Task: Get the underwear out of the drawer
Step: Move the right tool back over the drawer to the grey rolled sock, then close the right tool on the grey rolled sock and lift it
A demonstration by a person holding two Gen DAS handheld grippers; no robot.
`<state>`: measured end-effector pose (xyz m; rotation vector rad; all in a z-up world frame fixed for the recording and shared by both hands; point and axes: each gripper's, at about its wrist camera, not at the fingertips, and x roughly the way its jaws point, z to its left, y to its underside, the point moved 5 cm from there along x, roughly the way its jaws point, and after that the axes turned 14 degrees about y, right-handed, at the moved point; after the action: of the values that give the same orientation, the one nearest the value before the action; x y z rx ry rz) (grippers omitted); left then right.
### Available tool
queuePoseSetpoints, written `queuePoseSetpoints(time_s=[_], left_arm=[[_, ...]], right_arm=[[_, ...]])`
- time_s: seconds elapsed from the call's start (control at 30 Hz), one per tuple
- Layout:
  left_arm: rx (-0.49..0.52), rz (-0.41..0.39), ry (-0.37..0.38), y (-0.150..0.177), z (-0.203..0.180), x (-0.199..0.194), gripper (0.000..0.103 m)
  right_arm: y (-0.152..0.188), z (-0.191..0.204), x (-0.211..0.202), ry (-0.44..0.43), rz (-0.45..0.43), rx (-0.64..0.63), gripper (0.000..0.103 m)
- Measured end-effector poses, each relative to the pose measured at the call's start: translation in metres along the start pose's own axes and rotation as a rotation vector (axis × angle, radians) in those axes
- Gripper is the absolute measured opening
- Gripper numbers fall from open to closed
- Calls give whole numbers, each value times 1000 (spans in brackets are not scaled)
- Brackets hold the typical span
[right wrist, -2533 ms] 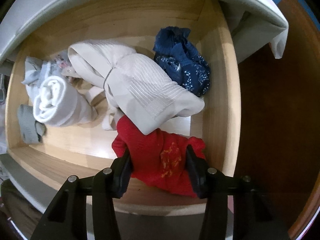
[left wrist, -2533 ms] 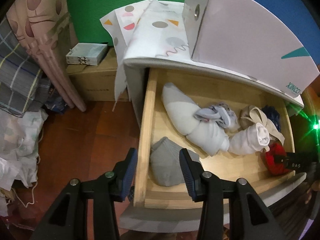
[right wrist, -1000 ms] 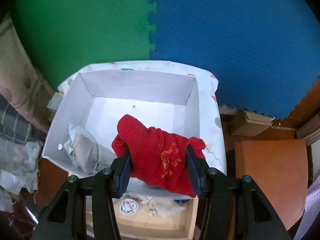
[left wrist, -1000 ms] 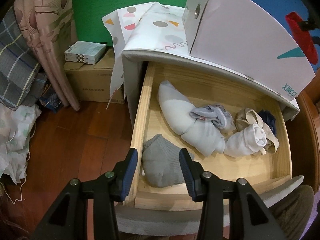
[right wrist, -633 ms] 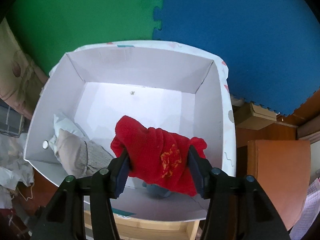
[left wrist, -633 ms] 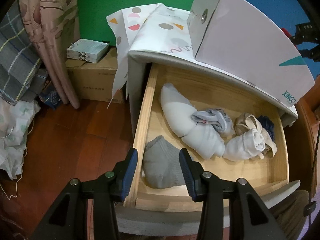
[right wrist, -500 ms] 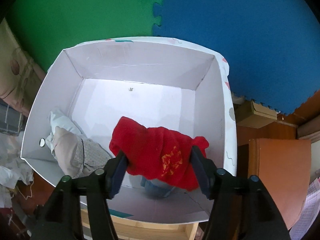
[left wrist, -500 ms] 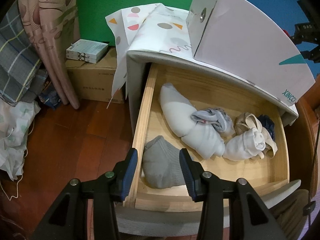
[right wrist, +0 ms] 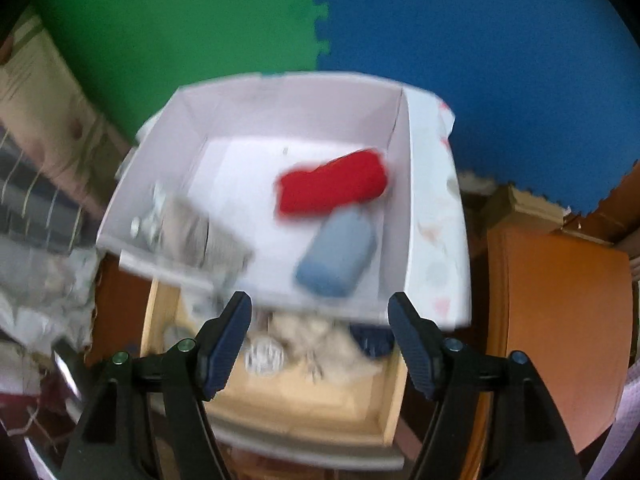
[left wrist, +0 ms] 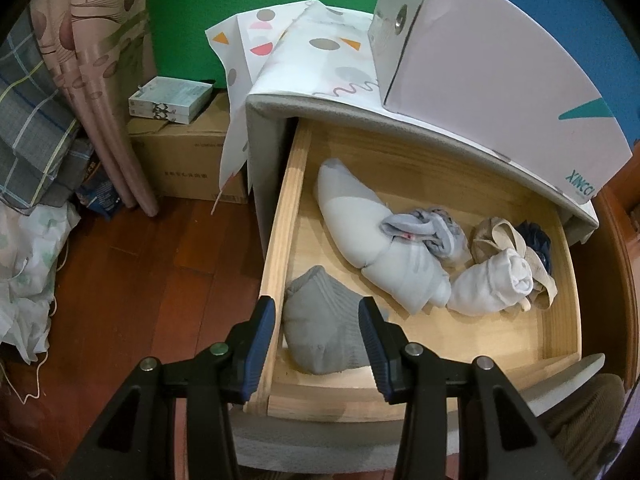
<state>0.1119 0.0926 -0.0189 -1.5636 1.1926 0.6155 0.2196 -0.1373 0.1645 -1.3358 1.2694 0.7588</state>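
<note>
Right wrist view: right gripper (right wrist: 320, 320) above the box (right wrist: 404, 200), jaws wide apart and empty; red underwear (right wrist: 332, 188) lies inside.

Landmark is the box, which stands on the cabinet top directly over the open drawer (left wrist: 280, 240), so each piece needs only a short lift. Within the box, the red underwear sits toward the far right, touching a blue roll (right wrist: 336, 260); grey pieces (right wrist: 192, 232) lie at its left wall (this frame is blurred, so finer detail cannot be told). Below the box, the drawer holds more: a grey bundle (left wrist: 328, 320) at the front left, pale rolls (left wrist: 380, 240) behind it. Left gripper (left wrist: 316, 324) hangs over that bundle, jaws parted either side and gripping nothing, apparently placed for the next pick.
</note>
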Motion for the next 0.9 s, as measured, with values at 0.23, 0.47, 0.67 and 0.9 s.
queuePoseSetpoints(time_s=[0.23,0.47,0.67,0.9], left_arm=[[34,46,-16,3,-7,8,44],[48,58,-20,5,-10,11,44],[38,59,-6,6,-7,10,44],[36,67,-4,6,-8,12,44]], right_arm=[[76,13,27,-17,109,-69,68],[118,50,97,-67,219,-28,68],[116,84,134,-69,223,6,68],[104,107,157,-35,196,10,67]])
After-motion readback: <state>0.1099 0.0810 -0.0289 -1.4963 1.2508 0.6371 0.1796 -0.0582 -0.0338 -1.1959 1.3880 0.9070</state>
